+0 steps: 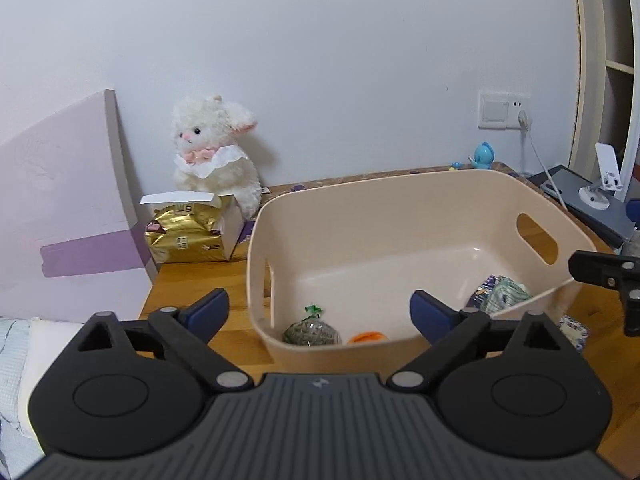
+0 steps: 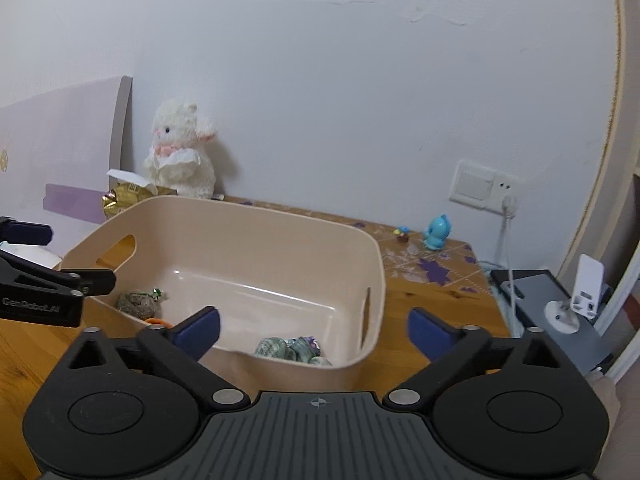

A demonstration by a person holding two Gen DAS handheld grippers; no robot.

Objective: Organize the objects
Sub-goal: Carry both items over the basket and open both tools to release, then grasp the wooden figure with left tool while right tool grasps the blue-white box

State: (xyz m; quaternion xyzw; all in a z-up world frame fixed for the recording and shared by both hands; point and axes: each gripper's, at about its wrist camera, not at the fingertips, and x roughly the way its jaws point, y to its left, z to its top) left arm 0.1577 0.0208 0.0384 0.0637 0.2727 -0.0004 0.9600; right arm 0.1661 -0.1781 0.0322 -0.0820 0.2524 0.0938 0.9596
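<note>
A beige plastic bin (image 1: 400, 208) with cut-out handles sits on the wooden desk (image 2: 432, 320), most of its floor bare. Inside lie a grey-green wrapped ball (image 1: 312, 333), an orange item (image 1: 368, 337) and patterned wrapped packets (image 2: 292, 350) in one corner. The left gripper (image 1: 319, 312) and right gripper (image 2: 314, 330) hover at its near rim, jaws spread wide, holding nothing. Behind stand a white plush rabbit (image 1: 214, 152), a gold packet (image 1: 186, 236) and a blue toy figure (image 2: 437, 233).

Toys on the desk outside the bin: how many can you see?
2: a white plush bunny in the back left corner against the wall, and a small blue figure under the wall socket. The bin may hide others.
</note>
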